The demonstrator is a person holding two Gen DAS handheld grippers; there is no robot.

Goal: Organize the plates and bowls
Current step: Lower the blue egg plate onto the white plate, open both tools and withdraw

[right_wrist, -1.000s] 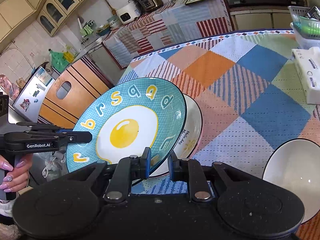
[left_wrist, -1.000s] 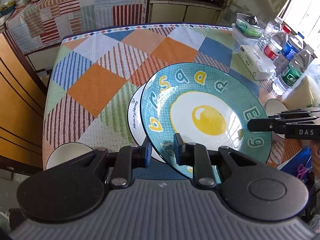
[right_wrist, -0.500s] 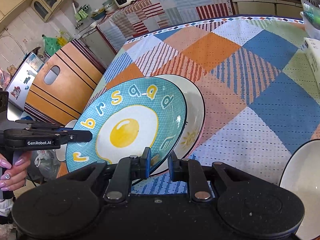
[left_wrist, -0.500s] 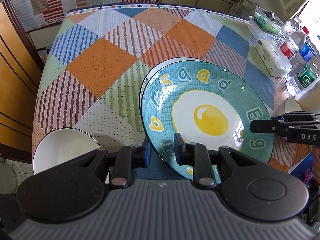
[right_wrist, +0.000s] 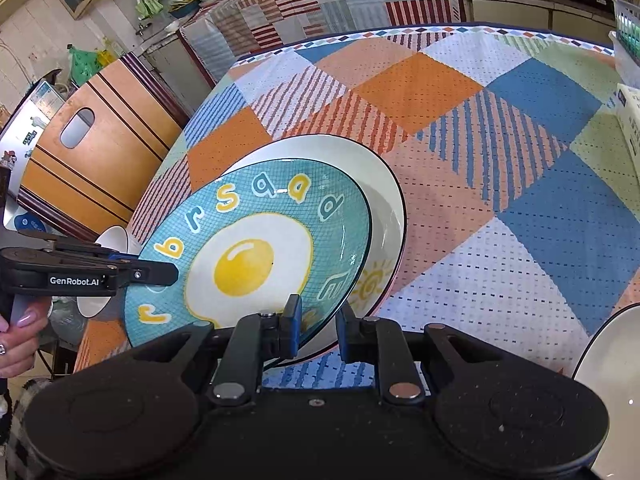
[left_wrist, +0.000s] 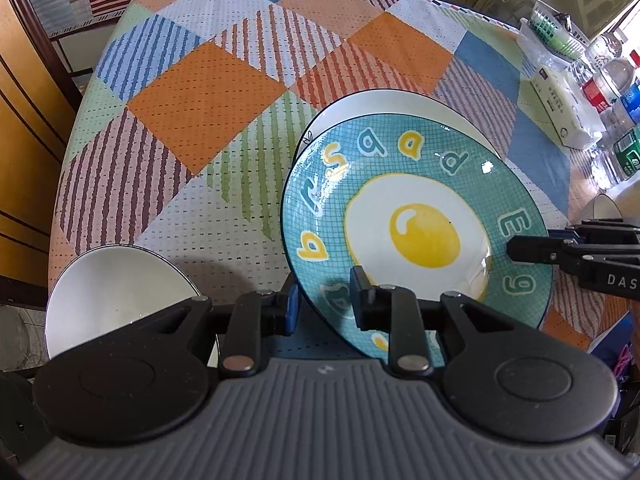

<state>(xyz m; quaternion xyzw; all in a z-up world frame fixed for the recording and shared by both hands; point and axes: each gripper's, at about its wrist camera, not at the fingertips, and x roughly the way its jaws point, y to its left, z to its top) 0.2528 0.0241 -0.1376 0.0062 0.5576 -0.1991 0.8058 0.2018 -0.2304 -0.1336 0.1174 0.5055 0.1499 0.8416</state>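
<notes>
A teal plate with a fried-egg picture (left_wrist: 416, 232) (right_wrist: 248, 256) hangs tilted just over a white plate (left_wrist: 380, 104) (right_wrist: 360, 160) on the patchwork tablecloth. My left gripper (left_wrist: 324, 304) (right_wrist: 168, 272) has the teal plate's rim between its pads, and its jaws are opening slightly. My right gripper (right_wrist: 318, 320) (left_wrist: 516, 246) is shut on the opposite rim. A white bowl (left_wrist: 112, 288) sits at the table's near left corner. Another white bowl (right_wrist: 612, 380) lies at the near right.
A tissue box (left_wrist: 560, 108), water bottles (left_wrist: 616, 84) and a basket (left_wrist: 552, 36) line the table's right side. A wooden chair (right_wrist: 92, 152) stands off the left edge. A person's hand (right_wrist: 20, 328) holds the left gripper's handle.
Both grippers have come down with the teal plate. It now overlaps most of the white plate beneath it, and the table looks closer.
</notes>
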